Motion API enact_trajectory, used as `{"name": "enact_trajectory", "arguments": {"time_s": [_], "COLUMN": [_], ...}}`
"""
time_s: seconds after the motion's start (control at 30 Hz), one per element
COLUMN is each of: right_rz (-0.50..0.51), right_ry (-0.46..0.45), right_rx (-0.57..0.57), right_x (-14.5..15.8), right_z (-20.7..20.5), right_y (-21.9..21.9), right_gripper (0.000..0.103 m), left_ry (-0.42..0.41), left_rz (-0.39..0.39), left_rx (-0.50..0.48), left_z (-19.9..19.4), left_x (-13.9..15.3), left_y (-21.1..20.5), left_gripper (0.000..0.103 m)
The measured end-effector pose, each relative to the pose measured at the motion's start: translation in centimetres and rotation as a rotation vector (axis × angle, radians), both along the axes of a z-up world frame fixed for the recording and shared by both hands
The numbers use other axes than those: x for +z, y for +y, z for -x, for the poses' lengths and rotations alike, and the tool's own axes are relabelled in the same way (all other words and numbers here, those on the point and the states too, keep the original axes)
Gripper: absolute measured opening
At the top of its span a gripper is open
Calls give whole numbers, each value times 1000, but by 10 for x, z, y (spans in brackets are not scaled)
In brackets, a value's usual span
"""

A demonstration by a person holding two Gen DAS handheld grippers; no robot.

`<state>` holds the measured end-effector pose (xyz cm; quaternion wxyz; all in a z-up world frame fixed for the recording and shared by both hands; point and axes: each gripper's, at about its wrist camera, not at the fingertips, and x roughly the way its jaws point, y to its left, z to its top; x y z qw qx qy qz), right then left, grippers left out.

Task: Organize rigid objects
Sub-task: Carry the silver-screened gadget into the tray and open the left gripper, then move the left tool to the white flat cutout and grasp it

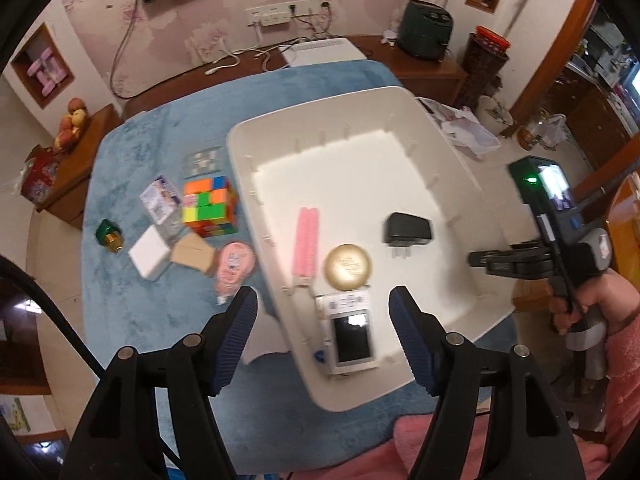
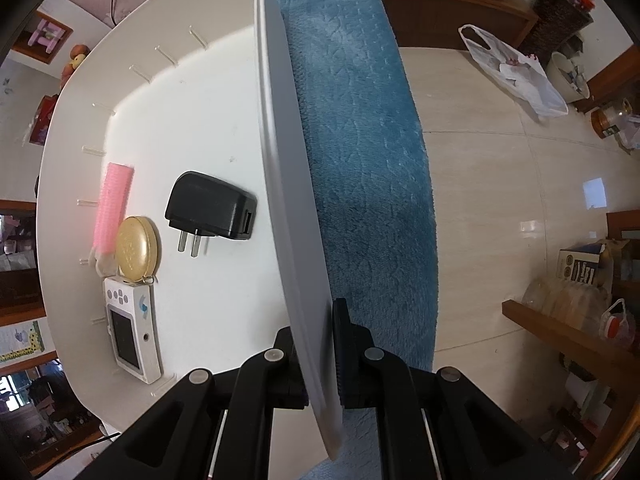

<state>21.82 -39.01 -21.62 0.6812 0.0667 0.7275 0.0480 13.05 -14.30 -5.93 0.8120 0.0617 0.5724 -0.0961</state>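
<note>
On the blue-covered counter [image 1: 132, 308], the far left holds a small green bottle [image 1: 109, 235]. Beside it lie a white block [image 1: 149, 258], a tan box [image 1: 195, 259] and a pink tape dispenser [image 1: 233, 266], with a small printed carton [image 1: 161, 199] and a multicoloured puzzle cube [image 1: 210, 211] behind them. None of these is in the bin.

The left hand-held gripper [image 1: 323, 320] hangs above the near left corner of the white bin [image 1: 240, 148], its blue-padded fingers [image 1: 240, 334] spread wide with nothing between them.

Inside the bin, a pink ribbed hair roller [image 1: 306, 242] lies along the left wall, a round gold compact [image 1: 348, 267] just beside it, and a white device with a small screen [image 1: 351, 330] is near the front wall, touching the compact. A black plug adapter [image 1: 408, 230] lies apart, nearer the middle.

The right hand-held gripper [image 2: 318, 344] is pressed together on the bin's right wall [image 2: 288, 200], one finger inside, one outside. In the left view it reaches in from the right, gripped by a pink-sleeved hand [image 1: 580, 308].
</note>
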Motion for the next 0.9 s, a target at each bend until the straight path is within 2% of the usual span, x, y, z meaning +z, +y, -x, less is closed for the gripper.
{"name": "enact_trajectory", "arguments": {"time_s": [0.2,0.37,0.5,0.6,0.77,0.9], "right_rz": [13,28,47,65,81,91], "right_ry": [9,19,23,25,27,28], "right_rx": [-26,-61,-86,-108,-145,-164], "right_x": [0,-2,-1,0,1,0], "right_z": [3,2,4,4,5,5], "right_y": [-1,-1,1,2,0,1], "right_gripper": [9,9,9,9,10,11], "left_ry": [40,69,88,105,162,188], "left_rz": [-6,-42,-66,-77,-57,-43], "left_rx": [8,11,-18,-38,-72,-135], "left_z": [-2,-3,-3,-3,-8,-10], "left_x": [-7,-14,-21,-27,-41,-54], "left_y": [31,55,71,81,97,101], "left_gripper": [72,72,77,78,78,78]}}
